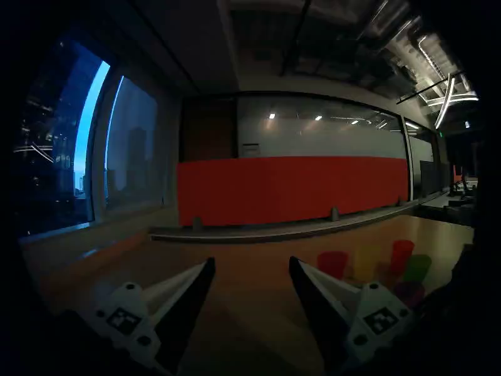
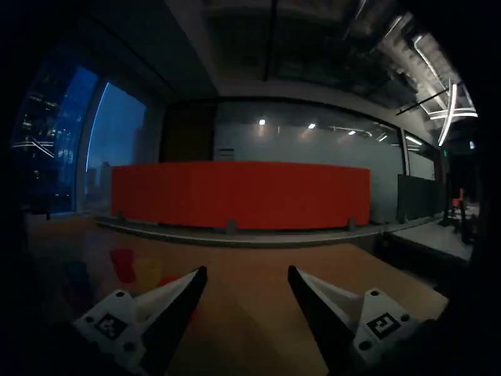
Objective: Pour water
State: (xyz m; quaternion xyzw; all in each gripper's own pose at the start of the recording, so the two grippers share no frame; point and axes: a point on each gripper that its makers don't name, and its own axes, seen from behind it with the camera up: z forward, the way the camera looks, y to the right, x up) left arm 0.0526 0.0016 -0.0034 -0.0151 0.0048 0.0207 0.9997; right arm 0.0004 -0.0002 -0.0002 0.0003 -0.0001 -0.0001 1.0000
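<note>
While both claws hang empty above the wooden table (image 1: 253, 316), I judge the pour has not begun; this is the reaching stage. Nearest, the left gripper (image 1: 251, 263) has its fingers spread wide with nothing between them, and the right gripper (image 2: 246, 271) is spread the same way. Just beyond, a cluster of coloured cups (image 1: 402, 254) stands on the table, right of the left gripper and left of the right one. It is too dim to tell which holds water. Next, one claw must turn toward the cluster and pinch a single cup without knocking its neighbours. Farthest off, a red panel (image 1: 291, 188) runs beneath a glass wall (image 1: 319, 131).
</note>
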